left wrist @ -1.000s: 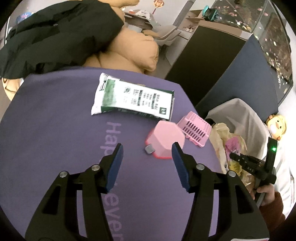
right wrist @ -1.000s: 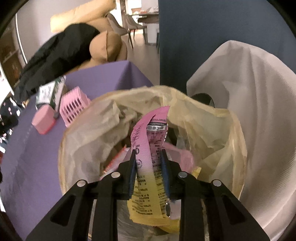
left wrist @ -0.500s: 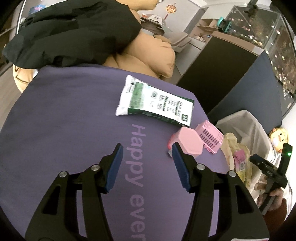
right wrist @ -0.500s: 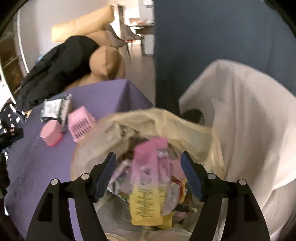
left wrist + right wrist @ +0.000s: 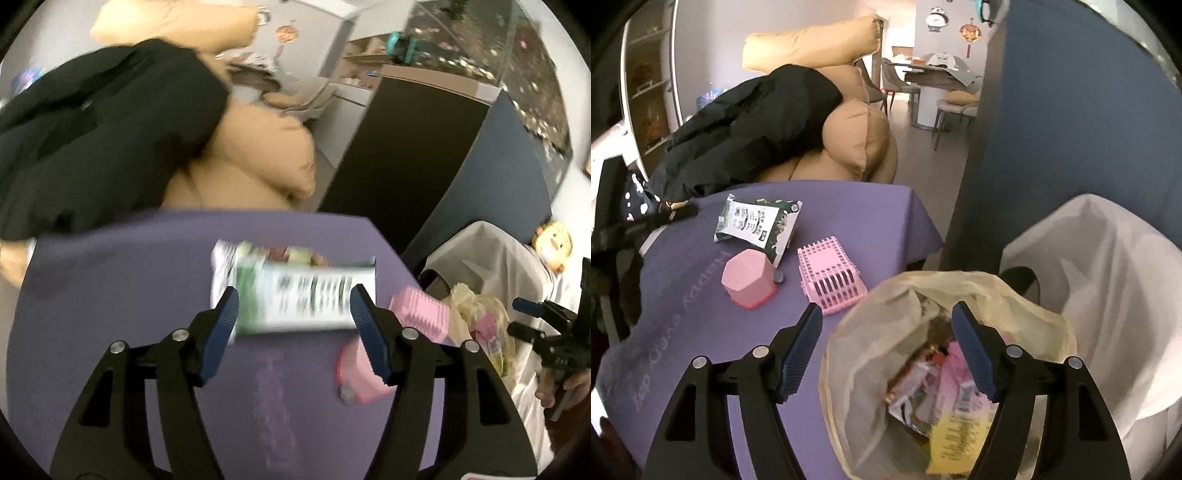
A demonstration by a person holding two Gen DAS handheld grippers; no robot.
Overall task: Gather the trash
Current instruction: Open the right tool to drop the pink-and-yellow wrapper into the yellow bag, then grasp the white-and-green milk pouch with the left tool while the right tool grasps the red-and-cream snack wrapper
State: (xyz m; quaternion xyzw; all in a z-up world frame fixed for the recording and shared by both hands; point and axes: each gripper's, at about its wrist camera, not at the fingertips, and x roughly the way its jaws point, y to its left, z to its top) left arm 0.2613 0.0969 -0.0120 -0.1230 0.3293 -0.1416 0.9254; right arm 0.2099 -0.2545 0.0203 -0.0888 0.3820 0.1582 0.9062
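Note:
A green and white snack packet [image 5: 295, 295] lies on the purple tablecloth [image 5: 110, 314]; it also shows in the right wrist view [image 5: 757, 221]. My left gripper [image 5: 293, 332] is open, its fingers on either side of the packet's near edge. My right gripper [image 5: 886, 350] is open and empty above the trash bag [image 5: 857, 354], which stands beside the table. A pink and yellow wrapper [image 5: 956, 417] lies inside the bag among other trash.
A pink cup [image 5: 748, 277] and a pink basket [image 5: 829, 275] lie upside down on the cloth near the bag. A black coat [image 5: 750, 125] lies over a tan sofa [image 5: 857, 147] behind the table. A white bag [image 5: 1108, 295] and a blue panel [image 5: 1071, 129] stand right.
My right gripper opened, dropped the pink and yellow wrapper into the bag and pulled back. My left gripper moved forward from the pink cup to the green and white packet.

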